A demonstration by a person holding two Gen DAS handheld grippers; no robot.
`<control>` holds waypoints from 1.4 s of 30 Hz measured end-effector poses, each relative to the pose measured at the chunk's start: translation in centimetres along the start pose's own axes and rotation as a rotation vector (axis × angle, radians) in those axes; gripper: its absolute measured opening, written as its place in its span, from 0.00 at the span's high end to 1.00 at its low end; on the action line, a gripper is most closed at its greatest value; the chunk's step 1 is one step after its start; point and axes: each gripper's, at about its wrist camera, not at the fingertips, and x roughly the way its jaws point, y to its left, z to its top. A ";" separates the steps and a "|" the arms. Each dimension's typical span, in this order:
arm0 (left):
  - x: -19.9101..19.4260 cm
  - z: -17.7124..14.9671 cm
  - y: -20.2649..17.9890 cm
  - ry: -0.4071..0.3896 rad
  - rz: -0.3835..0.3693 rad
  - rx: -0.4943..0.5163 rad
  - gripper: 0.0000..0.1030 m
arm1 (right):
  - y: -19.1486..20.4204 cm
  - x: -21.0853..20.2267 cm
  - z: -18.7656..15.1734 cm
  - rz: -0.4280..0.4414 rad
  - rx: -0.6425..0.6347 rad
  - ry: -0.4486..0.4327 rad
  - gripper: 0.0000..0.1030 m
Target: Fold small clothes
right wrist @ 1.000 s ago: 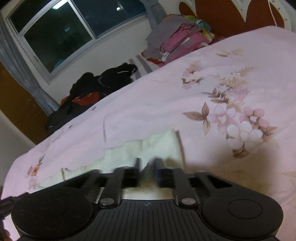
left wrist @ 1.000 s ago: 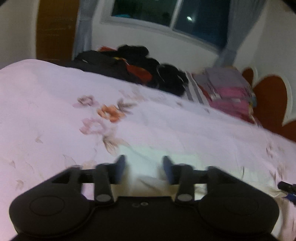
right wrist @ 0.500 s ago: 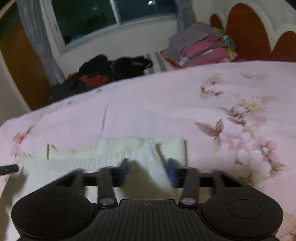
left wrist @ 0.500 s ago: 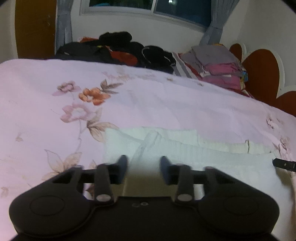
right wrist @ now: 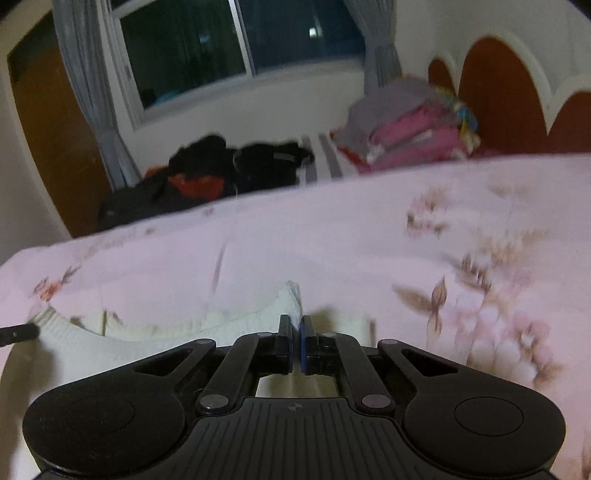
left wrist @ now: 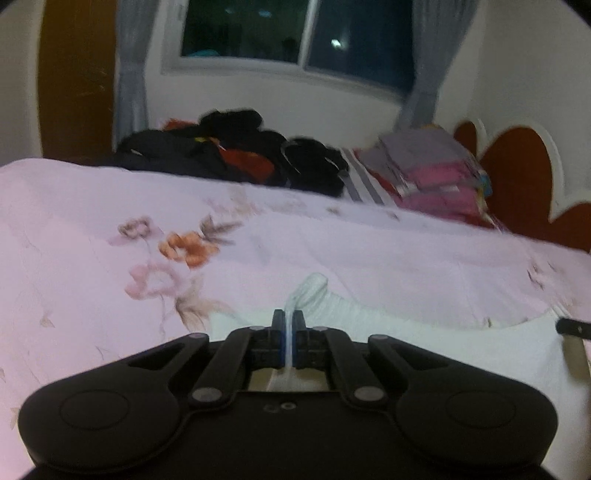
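Left gripper (left wrist: 288, 325), bottom center of its frame, clamped tight on a pinched-up ridge of the white garment (left wrist: 369, 314), fabric poking up just past the fingertips. Right gripper (right wrist: 295, 332), same spot in its own frame, jaws squeezed together on another raised corner of the white garment (right wrist: 207, 328) (knit texture, looks ribbed). Rest of the garment spread low across both frames, lying on the pink floral bedspread (left wrist: 92, 240), cream underside peeking out along the edge. Black tip of the other gripper just visible at lower right in the left view and lower left in the right view. Further back: dark clothes pile (left wrist: 229, 155) mid-frame, folded pink and grey stack (left wrist: 436, 170) to the right, window (left wrist: 295, 33) up top, red headboard (right wrist: 498, 99) at right.
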 end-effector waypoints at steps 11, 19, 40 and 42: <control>2.3 -1.5 0.6 0.072 0.058 0.006 0.78 | -0.8 2.7 -0.9 -0.092 -0.001 0.063 0.95; -2.3 -1.7 -0.8 -0.004 -0.015 0.048 0.48 | 1.6 -0.9 -0.8 -0.053 -0.054 -0.022 0.38; -3.5 -5.9 -2.5 0.141 -0.056 0.138 0.45 | 6.8 -0.7 -5.8 -0.003 -0.146 0.080 0.50; -3.7 -6.1 -2.6 0.143 -0.052 0.147 0.44 | 7.6 -0.9 -6.5 -0.001 -0.191 0.095 0.50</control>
